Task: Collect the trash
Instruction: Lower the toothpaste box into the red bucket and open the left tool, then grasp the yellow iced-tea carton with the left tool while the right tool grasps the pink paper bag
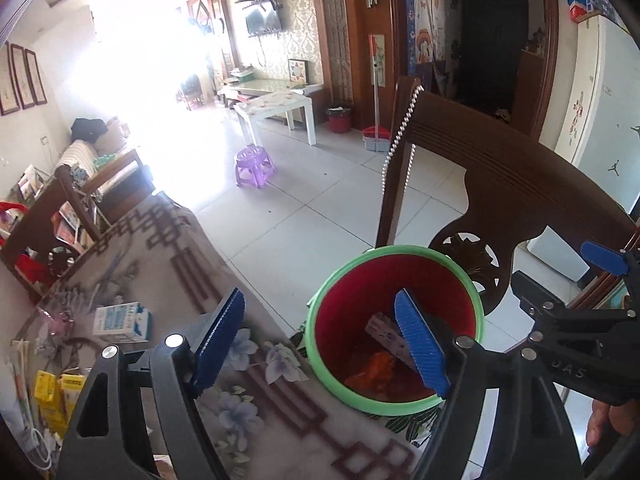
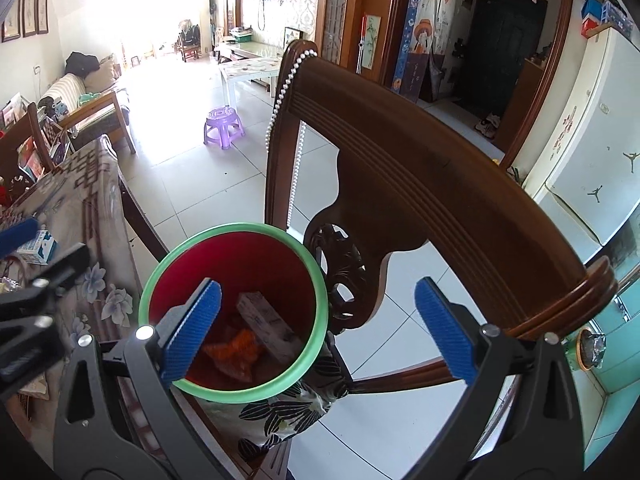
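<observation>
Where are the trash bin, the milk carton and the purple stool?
trash bin [image 2: 160,276]: right wrist view, green rim.
milk carton [image 1: 120,322]: left wrist view, front face.
purple stool [image 1: 253,157]: left wrist view, seat top.

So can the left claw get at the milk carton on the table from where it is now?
Probably yes. The left claw is open and empty, and the carton lies on the table just to its left with nothing between them.

The letters "UAS" can be read on the black right gripper [image 1: 576,372] body, at four o'clock in the left wrist view. Print on the milk carton [image 1: 122,321] is too blurred.
</observation>
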